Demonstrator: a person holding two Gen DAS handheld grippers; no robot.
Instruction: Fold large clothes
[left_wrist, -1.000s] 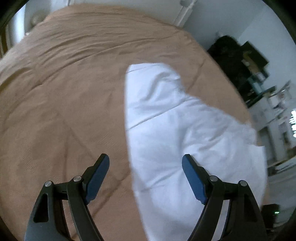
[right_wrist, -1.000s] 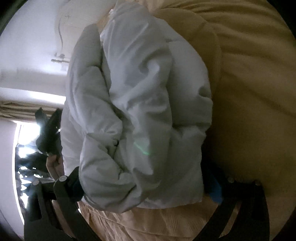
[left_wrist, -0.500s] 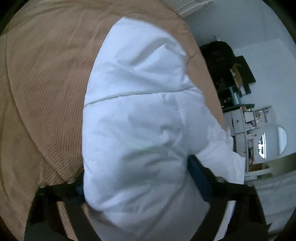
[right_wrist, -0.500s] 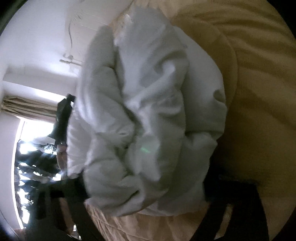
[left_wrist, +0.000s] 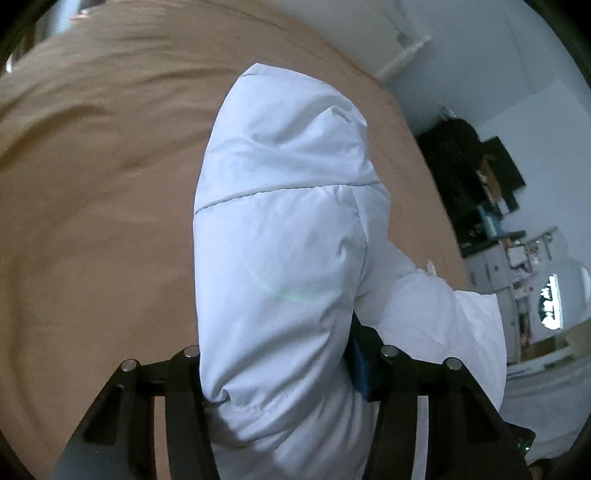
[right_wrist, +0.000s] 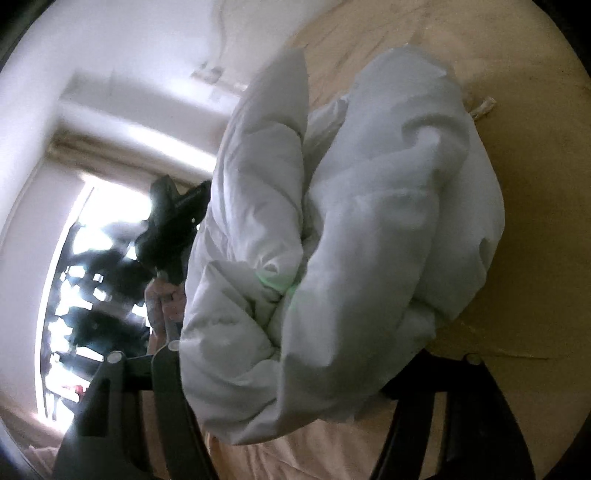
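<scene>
The white padded jacket (left_wrist: 288, 236) lies bunched on the tan bed (left_wrist: 92, 221), with a thick fold of it filling the space between the fingers of each gripper. The left gripper (left_wrist: 280, 373) is closing on a puffy quilted edge, its pads pressed into the fabric; the right gripper (right_wrist: 295, 369) is closing too, on a crumpled wad, though its pads are buried and hard to see. The jacket looks light, soft and springy, with a smooth shell likely to slip, so a deep bite at a stitched seam or hem should hold better than loose padding.
</scene>
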